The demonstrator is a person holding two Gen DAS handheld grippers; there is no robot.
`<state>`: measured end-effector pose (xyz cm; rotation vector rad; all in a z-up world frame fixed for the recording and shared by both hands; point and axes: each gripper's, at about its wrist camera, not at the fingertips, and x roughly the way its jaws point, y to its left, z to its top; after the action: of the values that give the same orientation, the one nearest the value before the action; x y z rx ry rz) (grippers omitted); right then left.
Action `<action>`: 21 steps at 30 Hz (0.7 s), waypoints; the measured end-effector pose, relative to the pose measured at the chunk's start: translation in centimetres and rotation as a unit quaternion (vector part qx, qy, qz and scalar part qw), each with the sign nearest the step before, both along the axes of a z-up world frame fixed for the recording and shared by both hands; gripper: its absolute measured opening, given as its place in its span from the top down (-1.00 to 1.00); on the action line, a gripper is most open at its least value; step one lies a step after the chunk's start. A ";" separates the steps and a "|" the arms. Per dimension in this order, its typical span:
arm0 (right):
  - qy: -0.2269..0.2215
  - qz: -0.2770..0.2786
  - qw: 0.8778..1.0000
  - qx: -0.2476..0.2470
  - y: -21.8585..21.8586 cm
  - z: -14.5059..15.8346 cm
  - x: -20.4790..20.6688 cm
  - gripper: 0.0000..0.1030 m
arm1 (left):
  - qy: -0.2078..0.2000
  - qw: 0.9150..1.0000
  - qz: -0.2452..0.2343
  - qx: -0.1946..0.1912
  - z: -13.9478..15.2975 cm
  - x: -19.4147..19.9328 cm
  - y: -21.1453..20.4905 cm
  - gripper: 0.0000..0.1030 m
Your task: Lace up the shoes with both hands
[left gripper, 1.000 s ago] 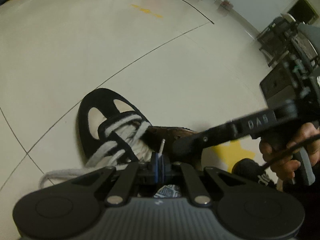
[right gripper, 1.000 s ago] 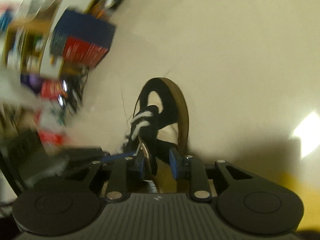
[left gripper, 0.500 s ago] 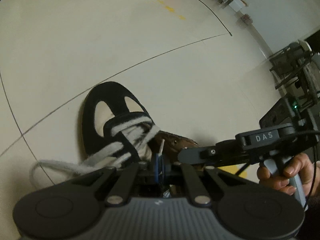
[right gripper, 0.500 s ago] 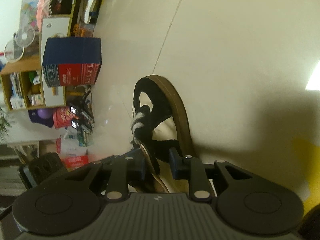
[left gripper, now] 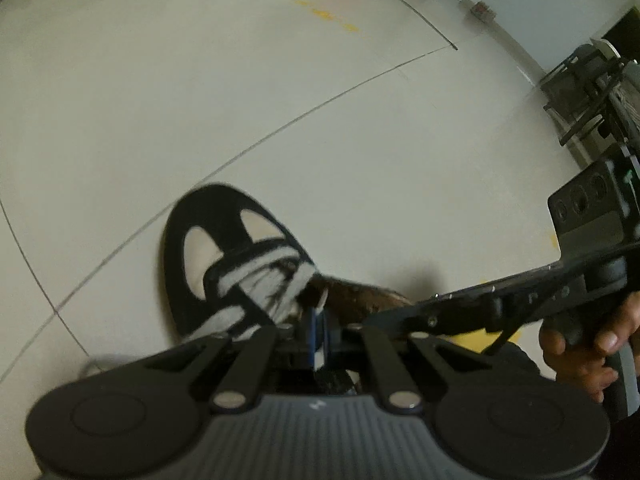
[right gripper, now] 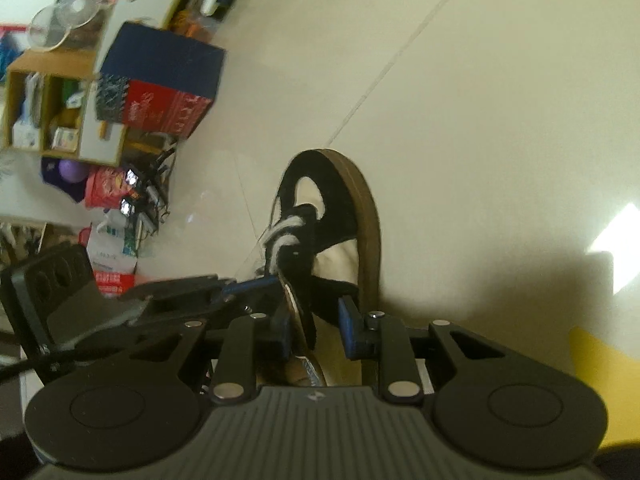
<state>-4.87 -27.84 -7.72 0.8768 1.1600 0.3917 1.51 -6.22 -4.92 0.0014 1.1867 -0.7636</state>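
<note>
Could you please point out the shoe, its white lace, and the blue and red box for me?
shoe (left gripper: 208, 220): left wrist view, black toe cap.
white lace (left gripper: 256, 276): left wrist view, crossed band over the tongue.
blue and red box (right gripper: 160, 80): right wrist view, blue side.

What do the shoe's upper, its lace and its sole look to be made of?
Shoe upper: matte black with cream panels, no shine, probably suede or fabric. Lace: thick, fuzzy grey-white cord, looks like woven cotton or wool. Sole: smooth brown band round the edge, likely gum rubber.

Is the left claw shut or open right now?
Shut. The left claw has its blue pads pressed together, pinching the white lace tip by the shoe.
</note>
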 end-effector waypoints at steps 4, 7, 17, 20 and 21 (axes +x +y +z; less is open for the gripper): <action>-0.018 0.017 0.999 -0.026 0.8 0.7 0.2 0.41 | -0.014 1.000 0.000 -0.015 0.6 -0.1 0.3 0.92; -0.034 0.016 0.999 -0.011 0.9 1.2 0.3 0.34 | -0.014 1.000 0.003 -0.018 0.3 0.0 0.7 0.92; -0.002 -0.084 0.996 0.032 -1.9 -0.8 2.1 0.20 | -0.026 0.999 0.006 -0.026 0.4 -0.4 0.6 0.92; 0.014 -0.094 0.995 0.037 -1.3 -1.6 2.7 0.20 | -0.025 0.999 0.011 -0.034 0.2 -0.5 1.0 0.92; 0.020 -0.094 0.995 0.040 -1.2 -1.9 2.8 0.20 | -0.022 0.999 0.013 -0.031 0.1 -0.4 0.9 0.92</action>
<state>-2.06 -29.05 -9.59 1.0579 1.0933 0.2686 1.12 -5.29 -4.83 -0.0495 1.1193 -0.7738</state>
